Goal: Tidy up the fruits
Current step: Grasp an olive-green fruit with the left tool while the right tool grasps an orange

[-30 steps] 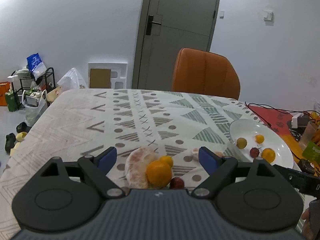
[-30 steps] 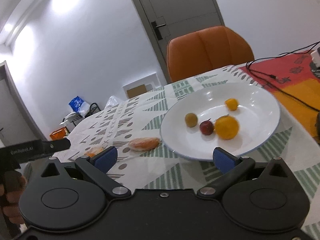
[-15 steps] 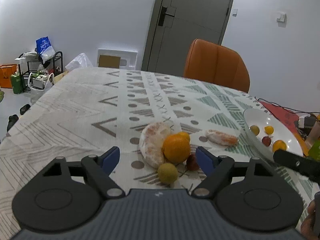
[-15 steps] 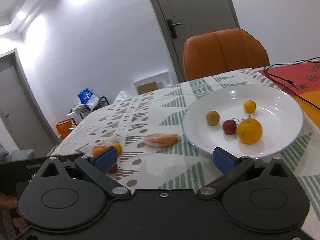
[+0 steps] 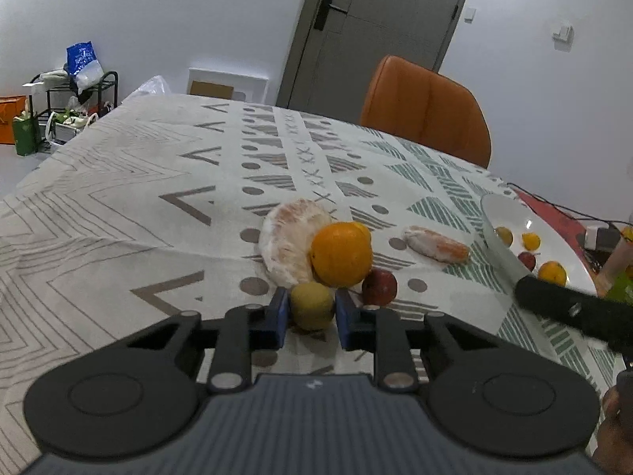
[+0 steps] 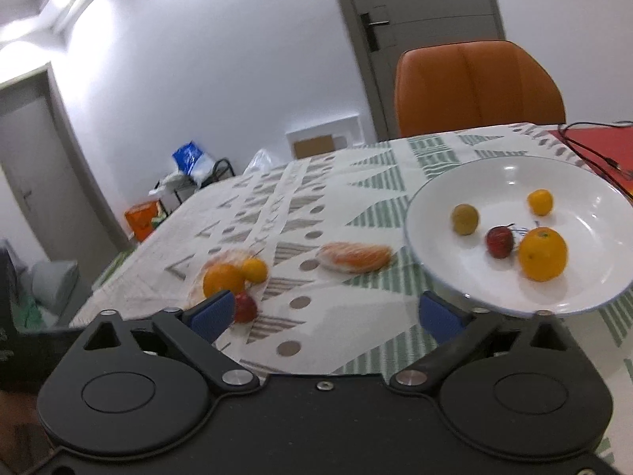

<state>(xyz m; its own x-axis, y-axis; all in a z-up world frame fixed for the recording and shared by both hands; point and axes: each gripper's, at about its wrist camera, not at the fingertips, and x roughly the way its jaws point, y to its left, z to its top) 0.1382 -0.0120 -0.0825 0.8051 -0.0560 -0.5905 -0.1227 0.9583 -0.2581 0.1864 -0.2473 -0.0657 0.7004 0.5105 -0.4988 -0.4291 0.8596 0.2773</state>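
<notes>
My left gripper (image 5: 310, 312) is shut on a small yellow-green fruit (image 5: 311, 304) resting on the patterned tablecloth. Just beyond it sit a large orange (image 5: 341, 254), a peeled pomelo piece (image 5: 287, 243) and a small red fruit (image 5: 379, 287). A peeled citrus segment (image 5: 437, 244) lies nearer the white plate (image 5: 502, 253). My right gripper (image 6: 326, 314) is open over the cloth, with nothing between its fingers. In the right wrist view the white plate (image 6: 455, 277) holds an orange (image 6: 542, 253), a red fruit (image 6: 500, 241), a yellow-green fruit (image 6: 465, 219) and a small orange fruit (image 6: 540, 202).
An orange chair (image 5: 425, 109) stands at the table's far side before a grey door (image 5: 379, 27). A red mat with black cables (image 6: 589, 142) lies right of the plate. A cluttered rack (image 5: 67, 99) stands on the floor at far left.
My left gripper has moved in on the fruit cluster and shut on the yellow-green fruit. The right gripper has swung left, staying open.
</notes>
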